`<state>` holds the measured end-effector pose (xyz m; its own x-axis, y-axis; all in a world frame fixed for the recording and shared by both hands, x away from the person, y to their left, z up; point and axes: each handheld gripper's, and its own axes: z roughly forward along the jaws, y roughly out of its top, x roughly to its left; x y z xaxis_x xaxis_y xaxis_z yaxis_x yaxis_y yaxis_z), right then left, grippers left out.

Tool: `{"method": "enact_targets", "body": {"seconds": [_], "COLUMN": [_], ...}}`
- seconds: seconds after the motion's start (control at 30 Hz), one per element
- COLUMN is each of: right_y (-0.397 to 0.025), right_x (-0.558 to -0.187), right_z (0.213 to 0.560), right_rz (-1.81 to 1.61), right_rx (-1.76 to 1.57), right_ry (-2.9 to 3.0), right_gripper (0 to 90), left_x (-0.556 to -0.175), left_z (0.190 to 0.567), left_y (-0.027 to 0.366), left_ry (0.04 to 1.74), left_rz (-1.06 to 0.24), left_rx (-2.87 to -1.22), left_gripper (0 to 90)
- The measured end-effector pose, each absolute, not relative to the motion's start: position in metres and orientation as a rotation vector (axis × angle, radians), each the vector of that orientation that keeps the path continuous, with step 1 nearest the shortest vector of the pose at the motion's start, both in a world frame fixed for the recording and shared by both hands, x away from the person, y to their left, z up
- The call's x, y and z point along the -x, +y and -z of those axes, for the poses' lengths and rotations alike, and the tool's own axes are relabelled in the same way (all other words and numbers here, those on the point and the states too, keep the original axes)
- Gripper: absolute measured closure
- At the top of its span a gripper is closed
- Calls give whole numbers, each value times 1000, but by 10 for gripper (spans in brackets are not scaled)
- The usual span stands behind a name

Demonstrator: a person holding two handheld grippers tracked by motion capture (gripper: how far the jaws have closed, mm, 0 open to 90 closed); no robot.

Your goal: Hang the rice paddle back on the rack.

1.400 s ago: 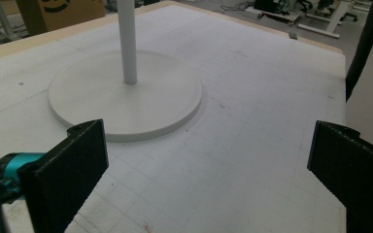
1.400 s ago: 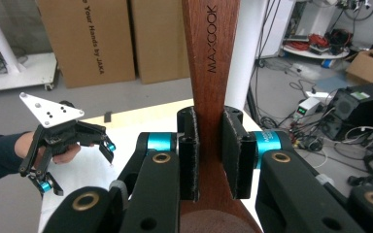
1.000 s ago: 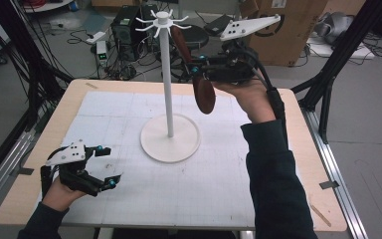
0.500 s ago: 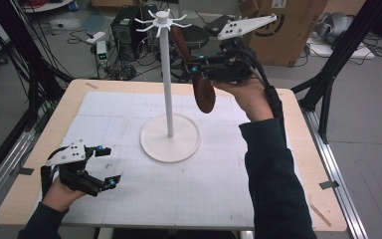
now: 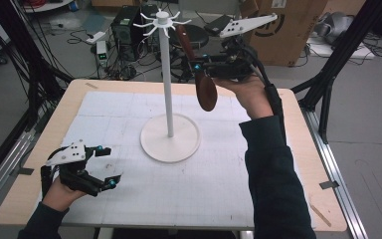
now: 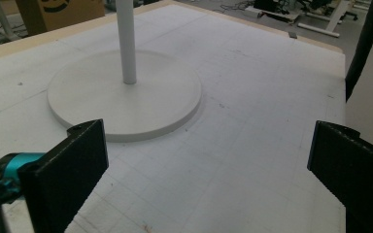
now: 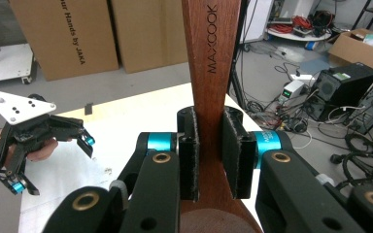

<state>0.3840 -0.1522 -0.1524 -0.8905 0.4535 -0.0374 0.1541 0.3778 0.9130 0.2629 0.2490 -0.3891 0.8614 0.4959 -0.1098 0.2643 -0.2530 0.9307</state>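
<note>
High view, right gripper [image 5: 199, 66]: raised over the table's far side, jaws clamped tight on a wooden spoon [image 5: 205, 89], just right of the white pole.
Right gripper view, spoon: dark reddish-brown wood, "MAXCOOK" printed along the flat handle [image 7: 209, 58], pinched between both black pads [image 7: 188, 153] at the neck above the bowl.
Spoon attitude: roughly upright, oval bowl hanging down, handle slanting up and leftward towards the hooks.
Spoon position: in the air, clear of the table, near the pole but not touching it as far as can be seen.
Hanging stand [image 5: 169, 142]: white round base on the gridded mat, tall thin pole, ring of short hooks [image 5: 162, 19] at the top.
Left gripper [image 5: 107, 167]: low at the near left corner, jaws spread wide, gripping nothing.
Left gripper view: stand base [image 6: 126, 97] ahead between the open jaws, bare mat [image 6: 252, 145] beneath.
Table [image 5: 298, 149]: pale wood edge around the white mat.
Background: cardboard boxes [image 7: 63, 36], computer tower [image 5: 127, 25], cables on the floor.
</note>
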Motion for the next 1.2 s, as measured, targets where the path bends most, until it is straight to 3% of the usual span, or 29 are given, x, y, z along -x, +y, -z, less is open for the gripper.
{"method": "enact_targets", "body": {"seconds": [0.83,1.2], "right_y": [-148,-147], "right_x": [-402,-402], "right_z": [161,162], "right_rz": [-1574,-1607], "right_rx": [-536,-531], "right_ry": [2411,2431], "right_gripper": [762,625], "left_x": [-262,-261], "left_z": [388,388], "left_y": [252,254], "left_ry": [575,572], "left_rz": [-246,-252], "left_rx": [-1843,-1843], "left_gripper": [16,17]}}
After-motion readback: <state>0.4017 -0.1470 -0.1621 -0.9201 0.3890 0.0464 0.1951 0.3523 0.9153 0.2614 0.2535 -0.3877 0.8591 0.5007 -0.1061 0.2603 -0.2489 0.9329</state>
